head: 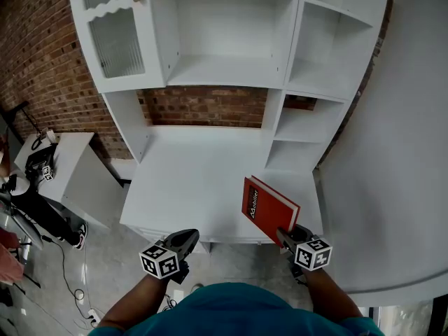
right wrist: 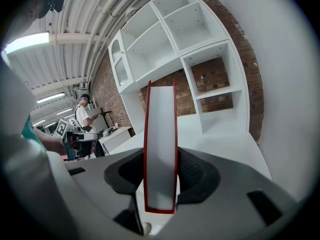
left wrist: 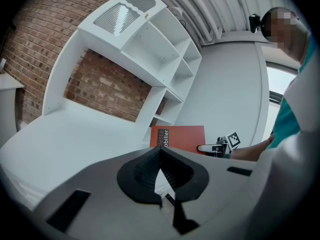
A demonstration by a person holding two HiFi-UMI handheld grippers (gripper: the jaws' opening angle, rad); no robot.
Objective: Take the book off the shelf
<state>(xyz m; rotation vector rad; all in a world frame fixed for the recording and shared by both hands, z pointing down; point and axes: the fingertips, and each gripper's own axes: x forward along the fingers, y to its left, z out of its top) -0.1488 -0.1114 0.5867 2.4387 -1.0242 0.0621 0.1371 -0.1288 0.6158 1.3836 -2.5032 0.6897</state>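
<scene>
A red book (head: 269, 209) with white print on its spine hangs over the right front corner of the white desk top (head: 196, 187), below the white shelf unit (head: 225, 70). My right gripper (head: 287, 236) is shut on its lower corner. In the right gripper view the book (right wrist: 160, 134) stands upright between the jaws, white page edge facing the camera, and the right gripper (right wrist: 161, 176) presses both red covers. My left gripper (head: 186, 241) hovers at the desk's front edge, shut with nothing in it. The left gripper view shows the left gripper (left wrist: 159, 156) with its jaws meeting, and the book (left wrist: 183, 138) beyond.
A brick wall (head: 203, 107) shows behind the shelf unit. A small white side table (head: 68, 165) with dark gear stands at the left, with cables on the floor (head: 73, 278). A curved white wall (head: 399, 152) runs along the right. A person (right wrist: 85, 115) stands far off.
</scene>
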